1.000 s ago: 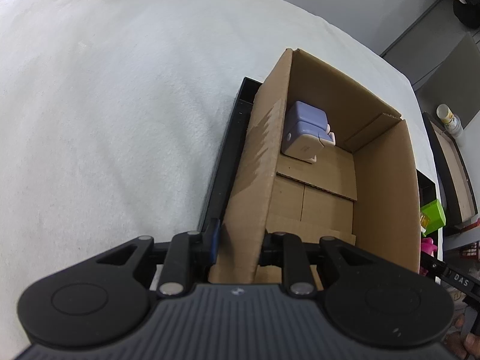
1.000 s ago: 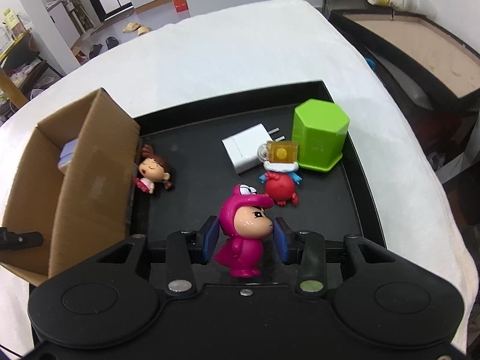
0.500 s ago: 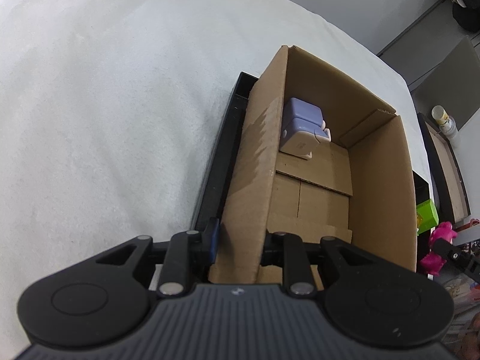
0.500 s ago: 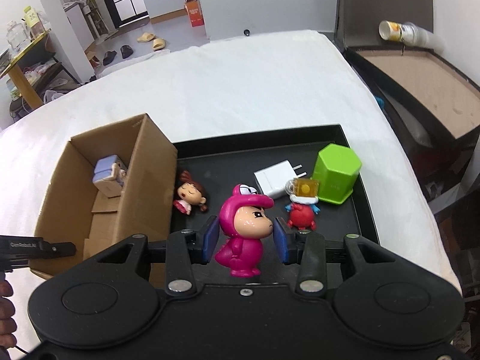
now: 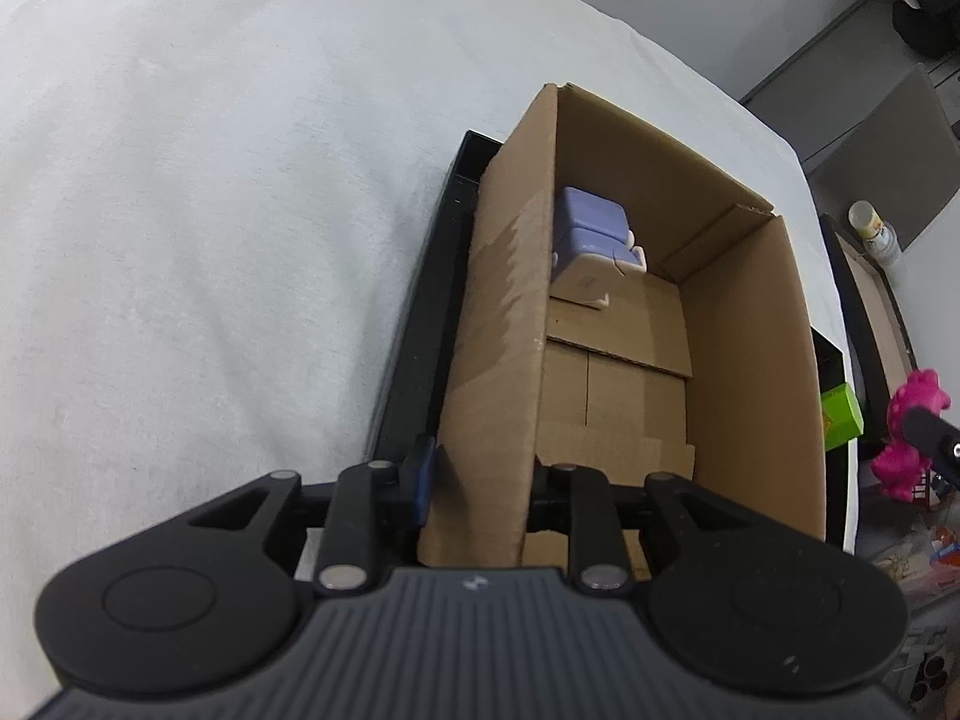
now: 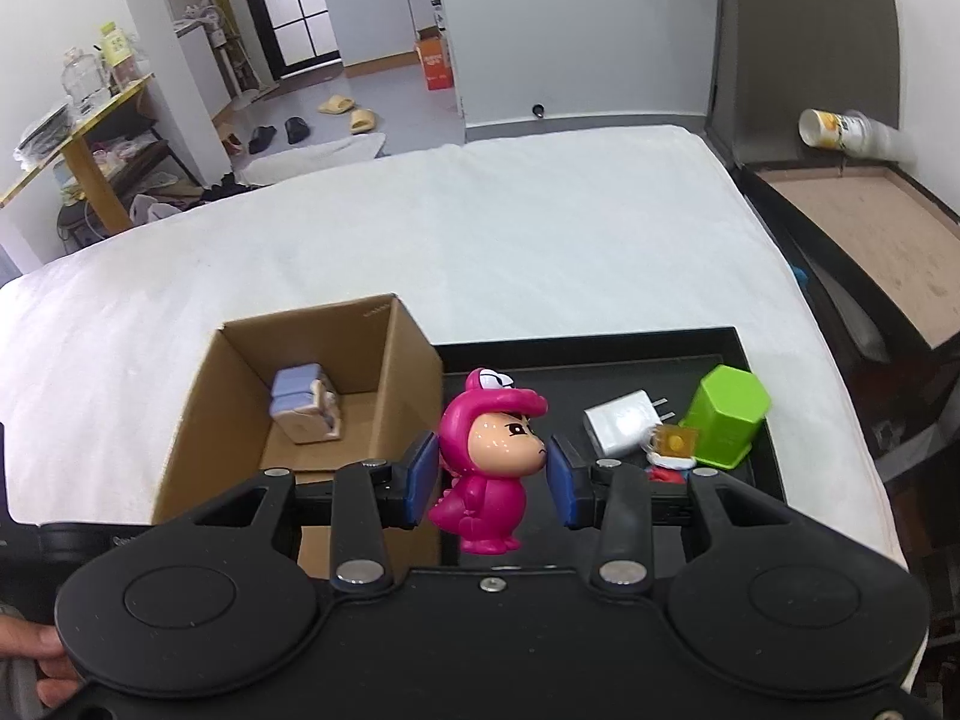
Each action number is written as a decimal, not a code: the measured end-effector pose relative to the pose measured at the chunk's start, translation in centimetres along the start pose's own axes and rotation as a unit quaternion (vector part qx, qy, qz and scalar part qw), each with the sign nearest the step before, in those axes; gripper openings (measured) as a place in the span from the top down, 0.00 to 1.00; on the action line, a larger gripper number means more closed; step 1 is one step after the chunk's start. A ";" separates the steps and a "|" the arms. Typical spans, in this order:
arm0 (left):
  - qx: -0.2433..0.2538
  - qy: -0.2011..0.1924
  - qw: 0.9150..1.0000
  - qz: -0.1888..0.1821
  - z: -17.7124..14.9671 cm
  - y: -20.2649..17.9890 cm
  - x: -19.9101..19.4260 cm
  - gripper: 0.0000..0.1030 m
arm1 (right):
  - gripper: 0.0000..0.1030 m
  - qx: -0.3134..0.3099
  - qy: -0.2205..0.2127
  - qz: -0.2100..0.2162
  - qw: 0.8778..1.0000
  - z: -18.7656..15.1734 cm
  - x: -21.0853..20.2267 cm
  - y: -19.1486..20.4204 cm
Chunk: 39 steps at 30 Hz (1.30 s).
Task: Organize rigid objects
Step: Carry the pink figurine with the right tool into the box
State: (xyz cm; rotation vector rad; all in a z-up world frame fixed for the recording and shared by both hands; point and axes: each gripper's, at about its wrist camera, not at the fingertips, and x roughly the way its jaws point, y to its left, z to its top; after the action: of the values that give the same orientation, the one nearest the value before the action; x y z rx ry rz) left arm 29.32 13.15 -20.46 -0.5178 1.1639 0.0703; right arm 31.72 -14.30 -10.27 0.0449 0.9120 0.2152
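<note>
right gripper [image 6: 489, 471] — clamps pink figure [image 6: 489, 468]

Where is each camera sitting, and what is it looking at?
Left wrist: sits on the left gripper, looking down into the cardboard box; its fingers clamp the box wall.
Right wrist: sits on the right gripper, facing the black tray, holding the pink figure; a hand shows.
Both show the box, the purple block and the pink figure.

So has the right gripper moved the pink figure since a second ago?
Yes. The right gripper has lifted the pink figure up off the black tray, leftward toward the cardboard box.
</note>
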 end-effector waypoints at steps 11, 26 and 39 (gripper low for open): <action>0.007 0.001 1.000 -0.008 -0.2 0.2 -0.2 0.75 | 0.62 -0.017 -0.004 0.015 1.000 0.2 0.2 3.1; 0.004 0.001 1.000 -0.018 0.2 1.3 -0.4 0.75 | 0.62 -0.042 0.005 0.031 0.999 0.1 1.9 7.1; 0.011 0.004 0.999 -0.030 0.4 1.6 -0.4 0.75 | 0.62 -0.050 0.024 0.033 0.998 0.3 5.1 8.7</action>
State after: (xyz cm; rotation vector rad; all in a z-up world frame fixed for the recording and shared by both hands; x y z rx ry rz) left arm 29.04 14.80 -20.56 -0.5334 1.1559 0.0032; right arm 33.57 -4.71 -12.97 -0.0241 0.9471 0.3241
